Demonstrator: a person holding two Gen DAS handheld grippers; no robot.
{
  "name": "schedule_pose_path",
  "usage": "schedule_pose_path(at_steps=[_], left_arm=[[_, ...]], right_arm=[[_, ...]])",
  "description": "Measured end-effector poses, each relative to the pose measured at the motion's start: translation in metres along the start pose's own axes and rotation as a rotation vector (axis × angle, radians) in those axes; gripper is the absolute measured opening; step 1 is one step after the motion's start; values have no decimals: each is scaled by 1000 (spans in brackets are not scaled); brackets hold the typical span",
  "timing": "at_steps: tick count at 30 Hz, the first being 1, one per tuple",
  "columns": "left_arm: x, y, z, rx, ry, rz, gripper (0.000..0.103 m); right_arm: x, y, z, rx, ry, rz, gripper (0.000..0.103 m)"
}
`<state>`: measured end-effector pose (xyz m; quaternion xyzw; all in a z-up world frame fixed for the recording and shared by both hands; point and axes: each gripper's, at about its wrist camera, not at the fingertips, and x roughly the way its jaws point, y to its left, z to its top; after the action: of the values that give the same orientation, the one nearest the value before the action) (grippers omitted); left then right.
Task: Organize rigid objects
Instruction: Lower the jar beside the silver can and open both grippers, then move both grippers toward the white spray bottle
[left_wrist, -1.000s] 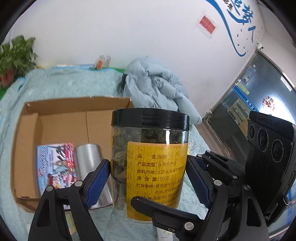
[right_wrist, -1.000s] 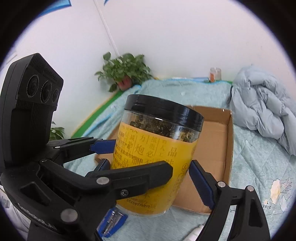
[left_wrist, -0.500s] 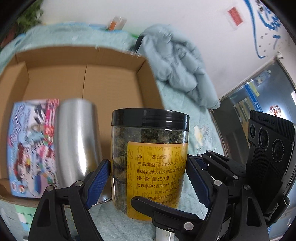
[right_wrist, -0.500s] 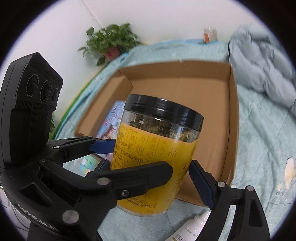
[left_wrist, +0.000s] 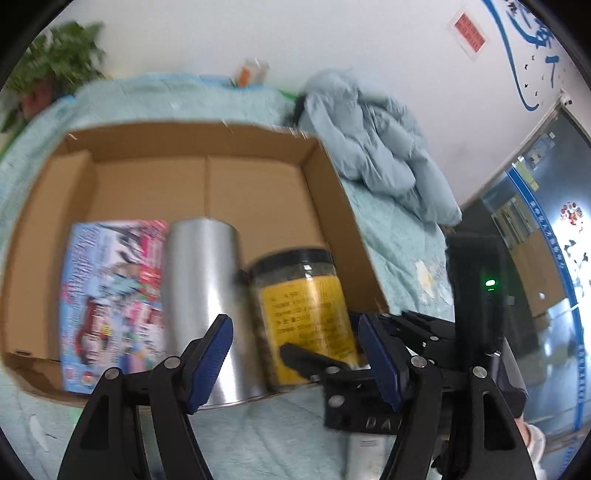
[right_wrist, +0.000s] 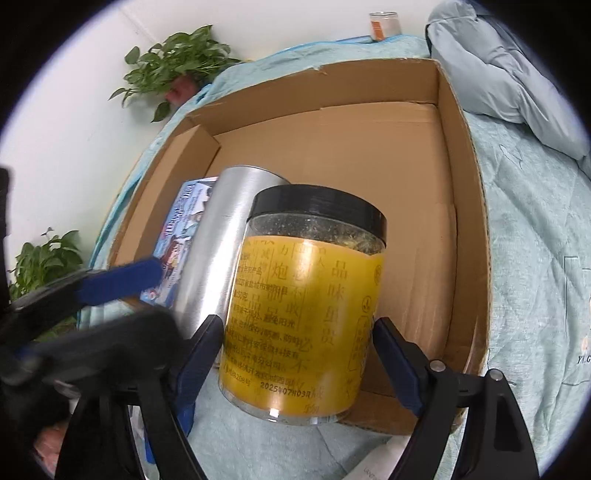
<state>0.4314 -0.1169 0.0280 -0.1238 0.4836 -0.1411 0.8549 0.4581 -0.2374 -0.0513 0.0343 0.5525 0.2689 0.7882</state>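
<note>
Right gripper (right_wrist: 299, 354): jaws wide, pads clamped on jar (right_wrist: 306, 306) | Left gripper (left_wrist: 295, 362): jaws just closed partway, gripping nothing, jar beyond them | Jar: black lid, yellow label, tilted over box's (right_wrist: 461, 184) near wall, beside silver can (left_wrist: 203, 295) | Booklet (left_wrist: 110, 295): flat in box, left of can | Box on bed (right_wrist: 535, 258)

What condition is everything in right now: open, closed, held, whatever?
Jar: lid on, clamped in the right gripper.
Left gripper: open, jaws just been closing, nothing between them.
Cardboard box: open-topped, partly filled.
Silver can: inside the box, not gripped.
Colourful booklet: inside the box, beside the can.
</note>
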Motion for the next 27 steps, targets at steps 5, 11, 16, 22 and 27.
schedule_pose_path(at_steps=[5,11,16,22,27], left_arm=[[-52,17,-21,-10,-147,121,83],[-112,38,-63,27,-263,282,102],[-149,54,-104,31,-290,324,102],[-163,72,-147,-3,-274,328,102],[-162,75,-166,2,-255,330,102]], right_arm=[[-22,15,-15,-24,-65,-38,85],[-83,43,-37,16,-204,-39,85],[-121,75,-61,-40,-270,-10,85],[-138,113,-78,-89,-267,54,85],[-125,133,-92,-86,-183,46,85]])
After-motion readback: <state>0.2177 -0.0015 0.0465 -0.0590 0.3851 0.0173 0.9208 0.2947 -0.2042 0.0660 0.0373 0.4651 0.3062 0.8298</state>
